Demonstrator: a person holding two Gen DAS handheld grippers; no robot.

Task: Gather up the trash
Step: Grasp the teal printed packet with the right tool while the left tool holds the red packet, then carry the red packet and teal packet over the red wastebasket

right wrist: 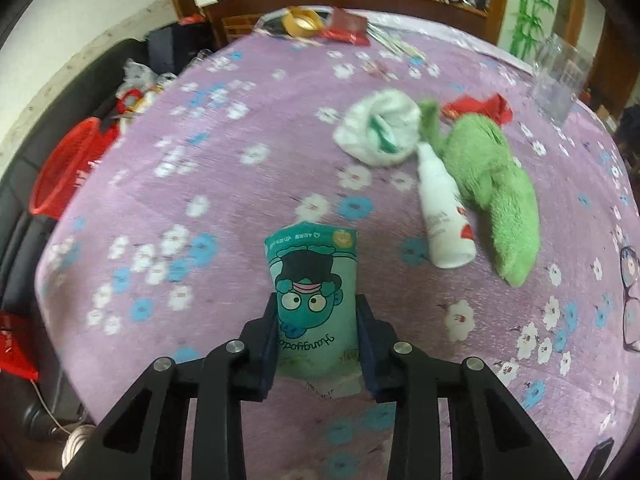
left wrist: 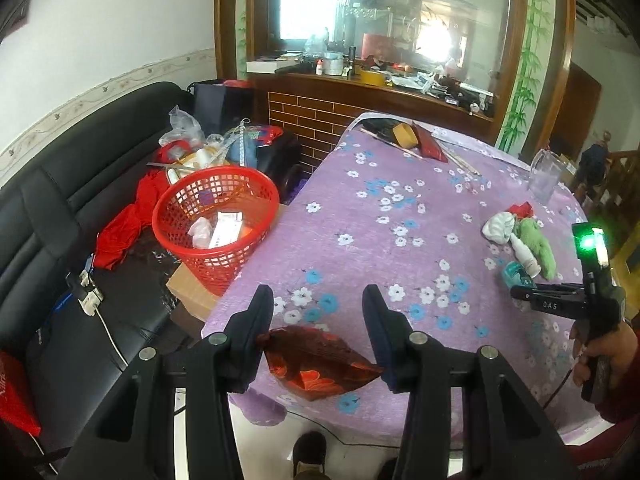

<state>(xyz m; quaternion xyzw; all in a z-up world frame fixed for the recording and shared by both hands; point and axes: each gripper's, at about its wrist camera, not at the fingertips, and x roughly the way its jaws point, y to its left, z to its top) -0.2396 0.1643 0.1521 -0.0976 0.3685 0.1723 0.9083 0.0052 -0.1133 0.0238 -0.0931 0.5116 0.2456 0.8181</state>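
Left wrist: our left gripper has a red foil wrapper between the fingers, jaws partway shut, pads touching both ends, so we read it as held. The wrapper sits over the table edge nearest us, well short of the basket. We judge it light, crinkly and slippery; an end pinch could slip, a bite across the middle looks safer. The basket stands off the table's left edge on a box, already holding paper scraps. The way from wrapper to basket looks clear; a charger cable lies on the sofa left of the basket. Far right of the basket we see our right gripper at a teal pouch.

Right wrist: right gripper, jaws narrowed onto the teal pouch, pads pressing both sides, so gripped. Mid-body hold. We judge it soft and light and it should squash, not slide. The pouch is well right of the basket, across most of the table. Further right of the basket: a white bottle lying down, touching a green towel; a white wad beside them. Glasses lie at the table's right rim, fragile, so keep off. Nothing blocks the carry to the basket.
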